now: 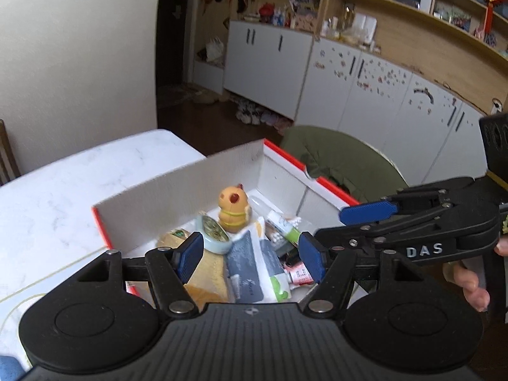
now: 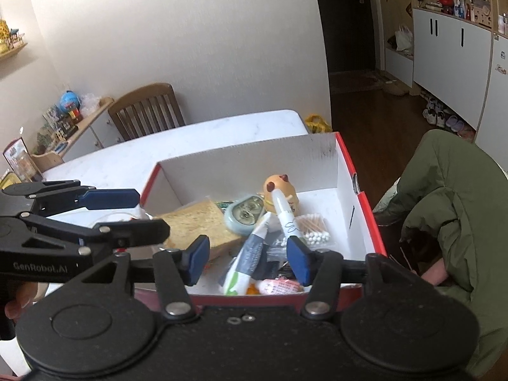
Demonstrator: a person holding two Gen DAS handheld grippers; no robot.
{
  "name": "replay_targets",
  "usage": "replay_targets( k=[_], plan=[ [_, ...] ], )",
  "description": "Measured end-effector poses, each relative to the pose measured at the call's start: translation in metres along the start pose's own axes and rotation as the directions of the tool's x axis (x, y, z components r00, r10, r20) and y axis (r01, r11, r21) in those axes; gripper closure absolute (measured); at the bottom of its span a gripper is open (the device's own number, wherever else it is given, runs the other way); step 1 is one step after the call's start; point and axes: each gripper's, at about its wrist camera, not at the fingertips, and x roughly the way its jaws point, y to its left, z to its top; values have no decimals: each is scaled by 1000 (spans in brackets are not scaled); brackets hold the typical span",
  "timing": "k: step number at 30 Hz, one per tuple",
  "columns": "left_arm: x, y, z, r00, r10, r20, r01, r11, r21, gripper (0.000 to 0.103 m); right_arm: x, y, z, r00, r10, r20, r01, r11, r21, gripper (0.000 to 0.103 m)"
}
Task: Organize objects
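A red-and-white cardboard box sits on a white table. Inside lie an orange toy figure, a pale green round case, a yellow sponge, a white marker tube, cotton swabs and a grey-white packet. My left gripper is open and empty above the box's near side. My right gripper is open and empty above the box's near edge. Each gripper shows in the other's view, the right one and the left one.
The white marble table extends left and behind the box. A chair with a green jacket stands right of the box. A wooden chair stands at the far side. White cabinets line the wall.
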Motion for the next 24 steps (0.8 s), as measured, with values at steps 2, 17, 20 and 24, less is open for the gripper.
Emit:
replay_targets(
  k=[2,17,20,24],
  plan=[
    [-7,1,-2,1000,6,21,-6,1000,1,38,-7,3,-2,1000,7,13,-7,1000,5,48],
    [-41,19,-23,999,1,37,1,999,-54,17,-37,49,-21,993,6,116,2,998,-69,16],
    [-48,21,-28,999,5,44,-2,998,-56,10,-42,56,-24,990,3,142,6,998,-64,10],
    [-56,27,-33,999,10,52,-6,997,-78,1,-47,61,-27,986,-8,165,14,999,-39,6]
  ],
)
